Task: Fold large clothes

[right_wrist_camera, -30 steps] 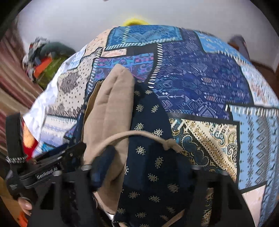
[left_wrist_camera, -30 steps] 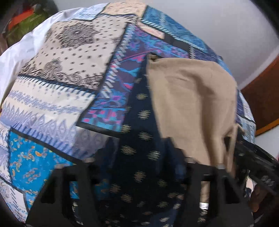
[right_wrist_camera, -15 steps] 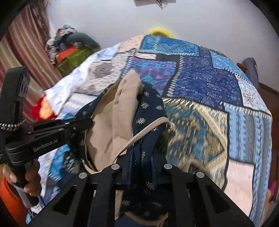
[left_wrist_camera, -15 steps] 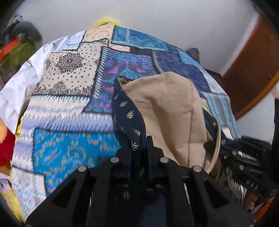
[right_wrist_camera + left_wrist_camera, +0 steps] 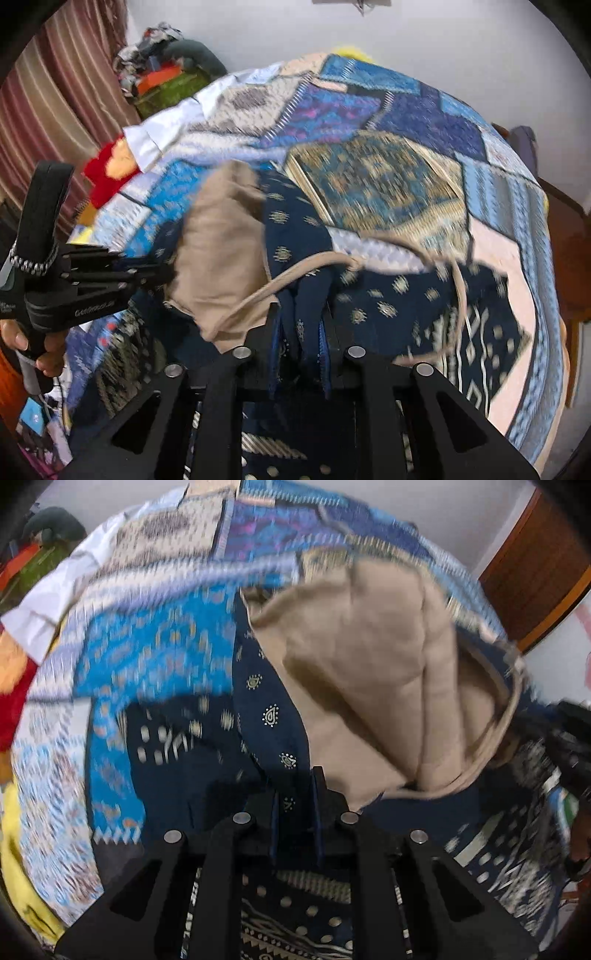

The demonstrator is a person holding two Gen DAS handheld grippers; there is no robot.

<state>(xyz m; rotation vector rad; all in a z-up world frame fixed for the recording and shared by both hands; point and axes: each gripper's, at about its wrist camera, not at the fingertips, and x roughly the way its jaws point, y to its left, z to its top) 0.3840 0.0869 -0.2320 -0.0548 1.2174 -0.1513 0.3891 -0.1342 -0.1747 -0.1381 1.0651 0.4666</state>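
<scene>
A patchwork bedspread point(image 5: 388, 122) is covering the bed, the navy printed garment point(image 5: 269, 716) with its tan lining point(image 5: 369, 657) is hanging bunched over its near side, and the left tool point(image 5: 295, 805) and right tool point(image 5: 299, 332) are each pinching navy fabric.

Both grippers are matte black plastic. The left gripper point(image 5: 295, 797) and the right gripper point(image 5: 299, 332) each have two angular arms with triangular cut-outs, four round silver screw heads across the linkage, and thin blue pads lining the fingers point(image 5: 275, 343). In the right wrist view the left one's side carries pale lettering, too blurred to read, and a black-and-white braided cord wraps its black handle point(image 5: 31, 264), gripped by a hand point(image 5: 40, 350)
</scene>
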